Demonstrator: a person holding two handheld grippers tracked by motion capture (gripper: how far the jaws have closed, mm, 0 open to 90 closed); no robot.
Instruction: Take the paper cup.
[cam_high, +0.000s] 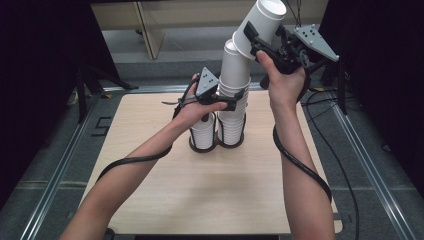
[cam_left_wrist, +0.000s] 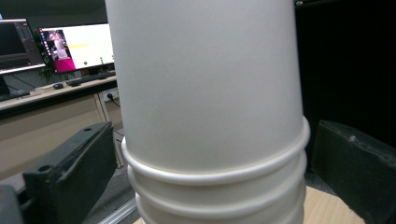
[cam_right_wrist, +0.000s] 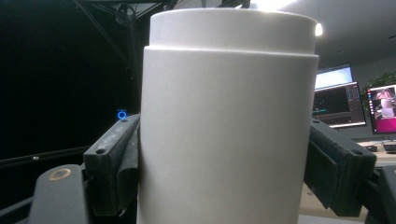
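While the stack was parted: lifted cup tilted above it.
Paper cup (cam_high: 261, 25): light, thin-walled, crushable; clasped mid-wall by right tool (cam_high: 265, 44).
Cup stack (cam_high: 233, 100): on desk (cam_high: 210, 190) holder; left tool (cam_high: 227, 100) released, jaws flanking it.

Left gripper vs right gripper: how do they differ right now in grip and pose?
The left gripper sits low beside the tall cup stack, jaws open either side of it with gaps showing; the right gripper is raised high, jaws pressed on a single white cup. The stack at the left gripper stands upright in its holder; the right gripper's cup is tilted, bottom upward. Both are hand-held with black jaws and a grey plate.
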